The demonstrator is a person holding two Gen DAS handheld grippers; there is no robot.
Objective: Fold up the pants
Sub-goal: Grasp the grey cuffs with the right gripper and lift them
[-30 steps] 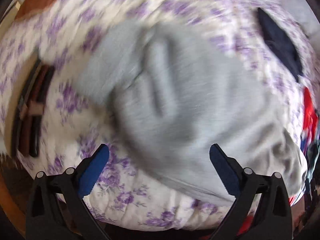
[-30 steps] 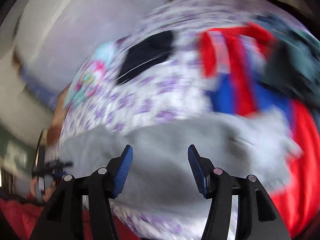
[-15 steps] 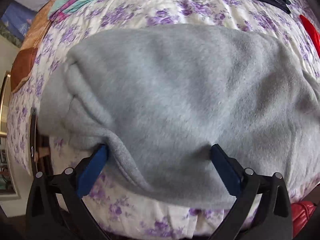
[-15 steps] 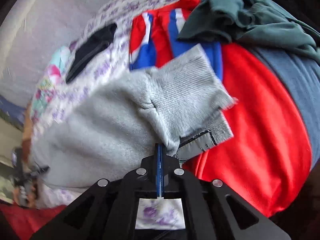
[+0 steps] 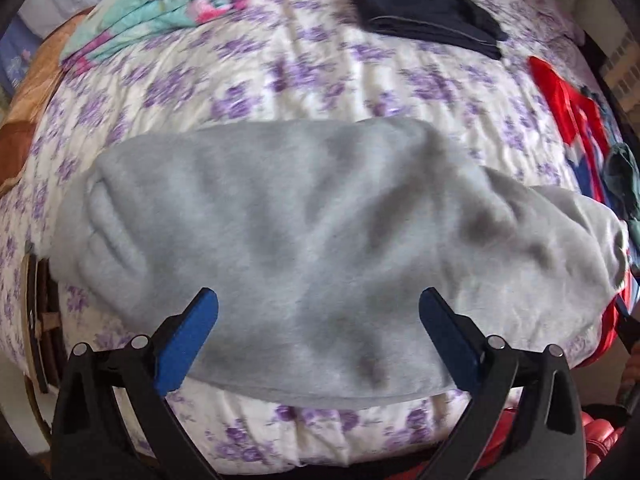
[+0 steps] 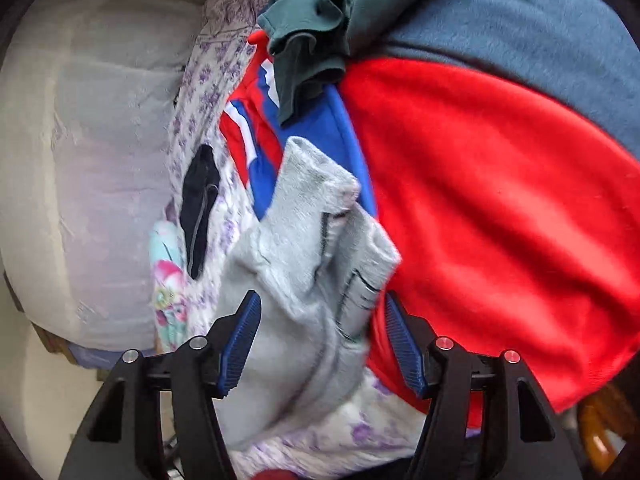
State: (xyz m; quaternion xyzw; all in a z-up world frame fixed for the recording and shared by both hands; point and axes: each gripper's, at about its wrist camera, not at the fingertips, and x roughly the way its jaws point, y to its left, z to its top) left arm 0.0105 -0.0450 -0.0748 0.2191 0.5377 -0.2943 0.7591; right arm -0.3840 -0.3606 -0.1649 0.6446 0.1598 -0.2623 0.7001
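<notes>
The grey fleece pants [image 5: 304, 232] lie flat across the purple-flowered bedspread [image 5: 280, 76], running from left to right. My left gripper [image 5: 320, 320] hovers over their near edge and is wide open, its blue pads [image 5: 188, 340] apart from the cloth. In the right wrist view the ribbed end of the pants [image 6: 316, 216] is bunched up with a dark seam showing. My right gripper [image 6: 322, 340] straddles that end. Its jaws are opening, the cloth sits between them, and the pads [image 6: 240, 344] do not press on it.
A pile of clothes sits by the pants' right end: a red garment [image 6: 480, 208], a blue-grey one [image 6: 520, 32], a dark green one [image 6: 320, 20] and a red-white-blue one [image 6: 256, 136]. A folded black garment [image 5: 424, 16] and a teal-pink cloth [image 5: 160, 8] lie farther back.
Half a second ago my right gripper was shut on the pants' ribbed end; now its jaws stand apart and the view has rolled. My left gripper stayed open and shifted along the pants.
</notes>
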